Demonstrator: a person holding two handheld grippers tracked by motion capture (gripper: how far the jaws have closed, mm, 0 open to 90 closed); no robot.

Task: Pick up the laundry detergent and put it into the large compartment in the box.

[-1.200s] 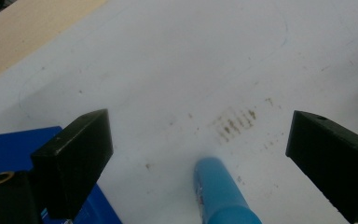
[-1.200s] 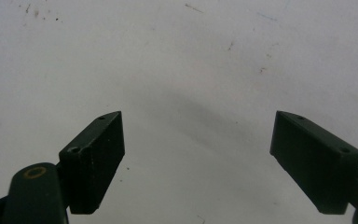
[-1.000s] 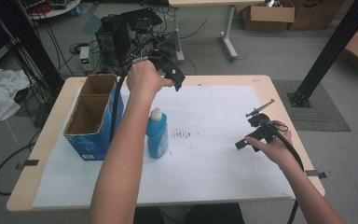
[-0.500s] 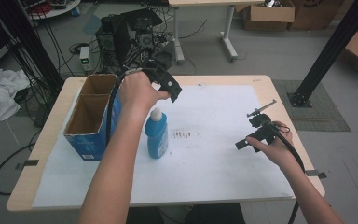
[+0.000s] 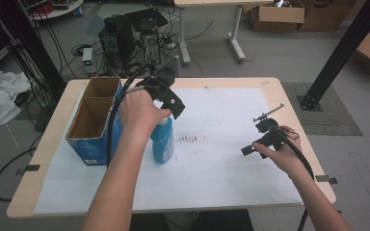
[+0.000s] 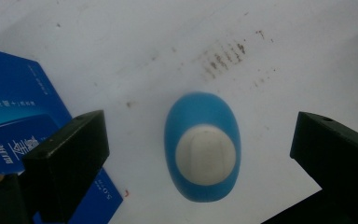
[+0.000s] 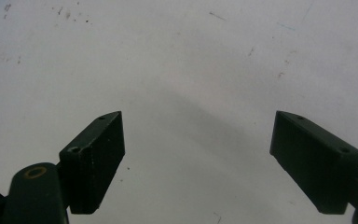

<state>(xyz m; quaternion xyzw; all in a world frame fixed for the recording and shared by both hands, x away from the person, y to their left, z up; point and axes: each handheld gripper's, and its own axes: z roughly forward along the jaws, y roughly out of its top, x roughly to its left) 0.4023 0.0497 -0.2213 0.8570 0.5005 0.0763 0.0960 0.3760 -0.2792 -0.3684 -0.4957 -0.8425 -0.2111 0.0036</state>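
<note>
Left gripper (image 6: pixel 200 163) hung straight above the blue bottle (image 6: pixel 201 145), camera looking down on its white cap (image 6: pixel 205 155). Jaws stood wide apart, one to each side of the bottle, touching nothing and gripping nothing. That spread, centred on the cap, read as a line-up for a top-down grasp at the neck: room to drop past the cap before closing.

In the high view the bottle (image 5: pixel 163 142) stood upright on the white paper sheet (image 5: pixel 221 168), just beside the blue cardboard box (image 5: pixel 92 150), on the box's right. The box lay open at the top with two compartments; what was in them could not be told. Its closeness probably explained the straight-down approach, since a sideways one would have met the box wall.

Left hand (image 5: pixel 137 113) held its tool over the bottle, cable trailing back toward the box.

Right gripper (image 5: pixel 259 137) sat well apart near the table's right side, held low in the right hand (image 5: pixel 279 154). In its own view (image 7: pixel 196 163) its jaws were also fully spread over bare paper, holding nothing. Judged parked, out of the left arm's way.

Smudged dark marks (image 5: pixel 190 139) on the paper, right of the bottle.
</note>
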